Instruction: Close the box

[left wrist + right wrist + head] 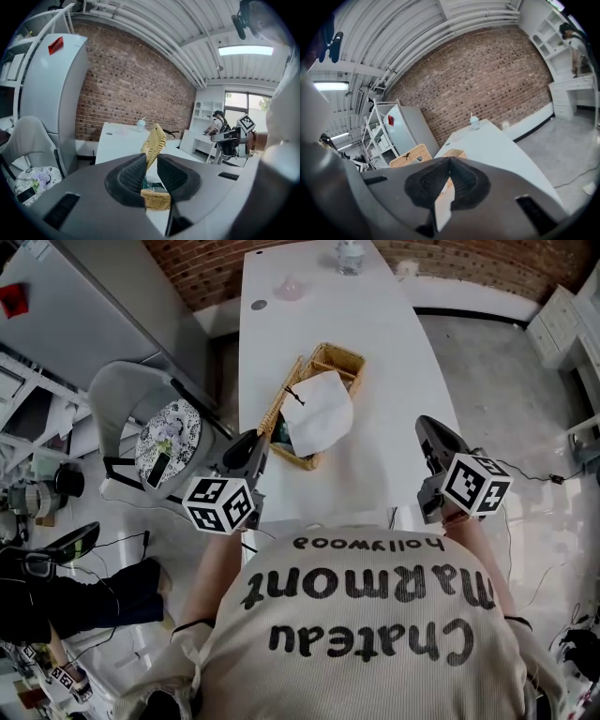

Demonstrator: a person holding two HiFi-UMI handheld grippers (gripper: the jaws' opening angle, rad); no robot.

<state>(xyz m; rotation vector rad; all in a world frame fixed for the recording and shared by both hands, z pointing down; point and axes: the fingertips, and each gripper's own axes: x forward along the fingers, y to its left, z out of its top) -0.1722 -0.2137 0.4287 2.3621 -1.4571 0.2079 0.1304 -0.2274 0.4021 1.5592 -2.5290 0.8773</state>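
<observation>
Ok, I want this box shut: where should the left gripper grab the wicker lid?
Probably its free top edge, from the near end: the lid stands upright along the box's left side, thin and edge-on to the left gripper.

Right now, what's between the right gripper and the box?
Only bare table. The head view shows nothing else lying between the right gripper and the box.

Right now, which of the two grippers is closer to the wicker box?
The left gripper, its tips by the near corner of the wicker box beside the raised lid; the right gripper hangs well apart over the table.
</observation>
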